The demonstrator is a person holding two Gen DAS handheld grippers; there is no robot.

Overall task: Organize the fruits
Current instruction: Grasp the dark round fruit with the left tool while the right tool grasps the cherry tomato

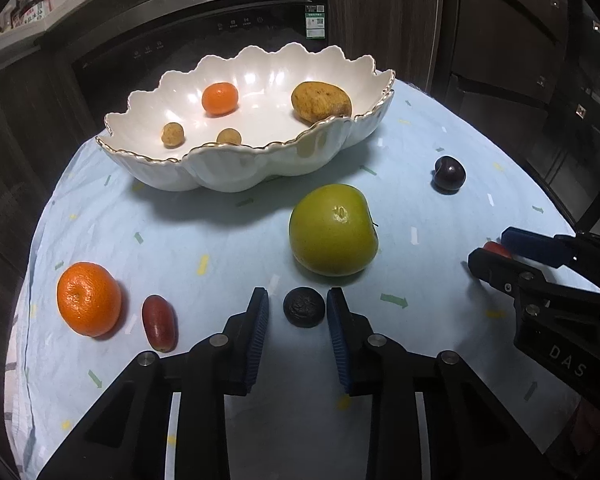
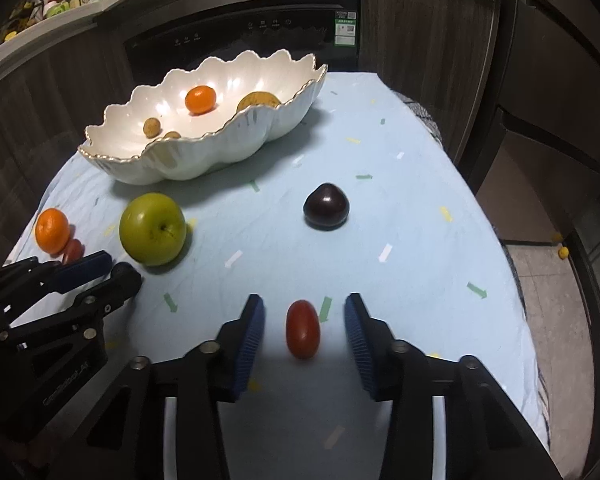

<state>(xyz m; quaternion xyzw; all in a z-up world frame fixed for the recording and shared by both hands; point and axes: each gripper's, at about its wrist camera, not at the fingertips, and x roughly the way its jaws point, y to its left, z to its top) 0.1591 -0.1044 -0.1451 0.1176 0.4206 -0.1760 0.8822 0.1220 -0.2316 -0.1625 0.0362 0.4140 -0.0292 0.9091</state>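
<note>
A pale blue tablecloth with arrow marks — behind it, a dark oven.

Cloth-covered table with bowl, apple, plum, tangerine.

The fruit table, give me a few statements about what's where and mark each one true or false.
1. The left claw stands open around a wrinkled black fruit. True.
2. The green apple lies in the white bowl. False: it sits on the blue cloth, in front of the bowl.
3. The right claw is shut on the small red tomato. False: its fingers are open, apart from the tomato on both sides.
4. The bowl holds a small orange. True.
5. A dark plum lies on the cloth, outside the bowl. True.
</note>
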